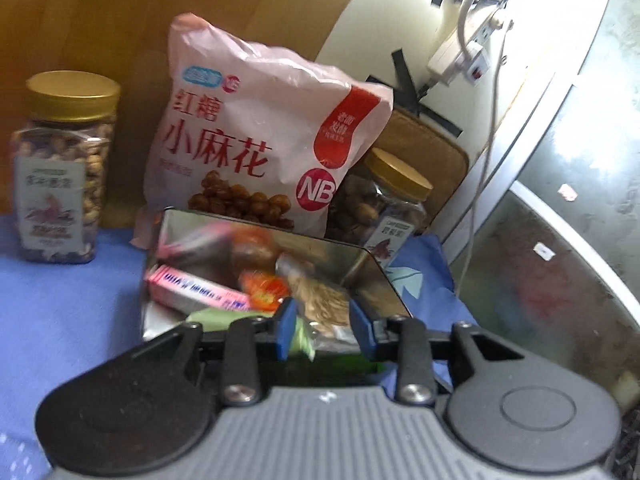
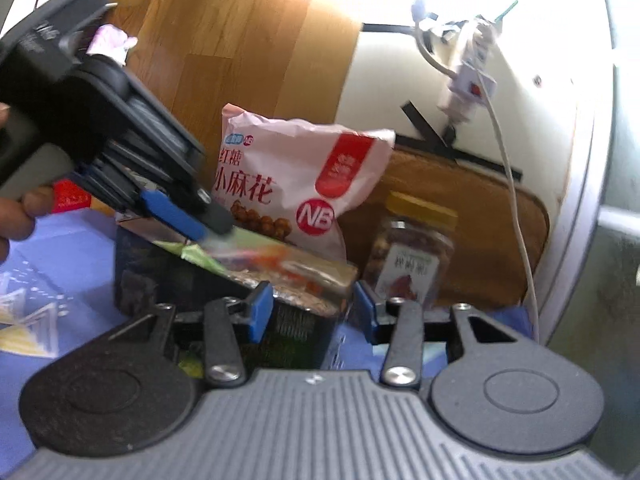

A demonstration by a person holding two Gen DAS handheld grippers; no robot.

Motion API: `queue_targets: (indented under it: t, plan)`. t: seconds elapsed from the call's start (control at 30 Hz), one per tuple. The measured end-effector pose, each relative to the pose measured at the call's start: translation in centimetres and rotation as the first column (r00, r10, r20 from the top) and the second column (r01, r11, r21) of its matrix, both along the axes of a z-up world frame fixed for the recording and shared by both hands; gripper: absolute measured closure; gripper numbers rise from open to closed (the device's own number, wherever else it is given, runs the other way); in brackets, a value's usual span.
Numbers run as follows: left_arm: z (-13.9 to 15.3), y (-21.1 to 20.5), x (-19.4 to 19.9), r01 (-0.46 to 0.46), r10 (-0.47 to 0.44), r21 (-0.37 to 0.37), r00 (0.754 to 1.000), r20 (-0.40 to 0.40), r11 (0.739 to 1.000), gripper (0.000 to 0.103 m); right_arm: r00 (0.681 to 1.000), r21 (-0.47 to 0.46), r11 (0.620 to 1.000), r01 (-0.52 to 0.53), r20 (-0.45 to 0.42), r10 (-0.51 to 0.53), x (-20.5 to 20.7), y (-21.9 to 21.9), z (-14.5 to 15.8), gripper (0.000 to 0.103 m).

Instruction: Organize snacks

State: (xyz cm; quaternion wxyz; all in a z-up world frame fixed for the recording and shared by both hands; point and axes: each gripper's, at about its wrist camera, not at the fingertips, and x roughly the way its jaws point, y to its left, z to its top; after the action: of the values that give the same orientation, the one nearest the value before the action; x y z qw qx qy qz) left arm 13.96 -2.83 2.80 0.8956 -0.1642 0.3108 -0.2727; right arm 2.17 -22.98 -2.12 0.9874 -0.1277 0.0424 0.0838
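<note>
An open metal tin (image 1: 352, 256) sits on the blue cloth and holds several snacks: a pink box (image 1: 196, 288), an orange packet (image 1: 264, 292) and a green packet (image 1: 212, 318). My left gripper (image 1: 324, 330) hovers over the tin's near edge, open, with the green packet's end lying just under its pads. In the right wrist view the left gripper (image 2: 208, 226) points down into the tin (image 2: 160, 276) above the green packet (image 2: 196, 254). My right gripper (image 2: 312, 312) stands open at the tin's near right corner, and that corner lies between its fingers.
A pink snack bag (image 1: 256, 140) leans on the wooden panel (image 1: 100, 20) behind the tin. Gold-lidded nut jars stand at the left (image 1: 64, 168) and right (image 1: 384, 208). A brown mat (image 1: 424, 148) and a power strip (image 1: 460, 56) with a hanging cable are on the wall.
</note>
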Motion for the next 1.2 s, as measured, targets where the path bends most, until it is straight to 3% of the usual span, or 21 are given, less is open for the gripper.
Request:
queue_targets:
  t: [0.13, 0.33, 0.4, 0.47, 0.53, 0.63, 0.83, 0.97, 1.0, 1.07, 1.1, 1.13, 1.2]
  plan:
    - [-1.2, 1.7, -2.7, 0.018, -0.019, -0.019, 0.999, -0.034, 1.0, 0.071, 0.987, 0.143, 0.988, -0.052, -0.142, 0.072, -0.9, -1.4, -1.0, 0.056]
    - [-5.1, 3.7, -5.5, 0.031, -0.047, -0.084, 0.981, -0.188, 0.996, 0.071, 0.924, 0.269, 0.959, -0.086, -0.34, 0.178, 1.0, -0.9, -2.4, 0.06]
    - [-5.9, 3.8, -6.1, 0.026, -0.043, -0.08, 0.976, -0.214, 0.996, 0.071, 0.921, 0.282, 0.956, -0.083, -0.346, 0.182, 1.2, -0.4, -2.5, 0.062]
    - [-6.4, 4.0, -6.6, 0.025, -0.042, -0.077, 0.974, -0.224, 0.997, 0.071, 0.909, 0.29, 0.951, -0.106, -0.361, 0.211, 1.1, 0.4, -2.5, 0.074]
    - [-6.5, 4.4, -7.2, 0.024, -0.043, -0.085, 0.974, -0.222, 0.996, 0.071, 0.898, 0.261, 0.956, -0.131, -0.377, 0.226, 0.9, 1.7, -2.9, 0.097]
    - [-6.5, 5.5, -7.9, 0.008, -0.03, -0.105, 0.976, -0.215, 0.994, 0.071, 0.873, 0.261, 0.952, -0.16, -0.413, 0.26, 0.6, 3.4, -3.4, 0.101]
    - [-6.9, 9.5, -9.4, -0.066, 0.033, -0.15, 0.976, -0.215, 0.986, 0.071, 0.904, 0.192, 0.957, -0.218, -0.33, 0.273, -2.0, 6.4, -2.0, 0.101]
    - [-7.3, 11.6, -10.1, -0.116, 0.08, -0.164, 0.974, -0.211, 0.98, 0.064, 0.898, 0.139, 0.952, -0.273, -0.318, 0.304, -2.3, 8.0, -1.6, 0.1]
    - [-7.4, 12.0, -10.2, -0.127, 0.092, -0.162, 0.974, -0.209, 0.979, 0.064, 0.898, 0.131, 0.953, -0.273, -0.322, 0.301, -2.2, 8.2, -1.7, 0.098]
    - [-7.3, 12.3, -10.4, -0.137, 0.105, -0.153, 0.975, -0.197, 0.979, 0.064, 0.889, 0.123, 0.958, -0.26, -0.357, 0.287, -1.8, 8.4, -2.0, 0.077]
    - [-7.3, 12.4, -10.4, -0.137, 0.109, -0.148, 0.976, -0.187, 0.979, 0.064, 0.877, 0.123, 0.958, -0.26, -0.384, 0.288, -1.5, 8.3, -2.1, 0.051]
    - [-7.3, 12.4, -10.5, -0.136, 0.109, -0.145, 0.978, -0.18, 0.98, 0.064, 0.874, 0.12, 0.958, -0.261, -0.391, 0.287, -1.6, 8.4, -2.3, 0.033]
    - [-7.3, 12.2, -10.5, -0.129, 0.105, -0.137, 0.98, -0.167, 0.982, 0.062, 0.888, 0.07, 0.966, -0.251, -0.381, 0.258, -2.1, 8.7, -2.7, 0.027]
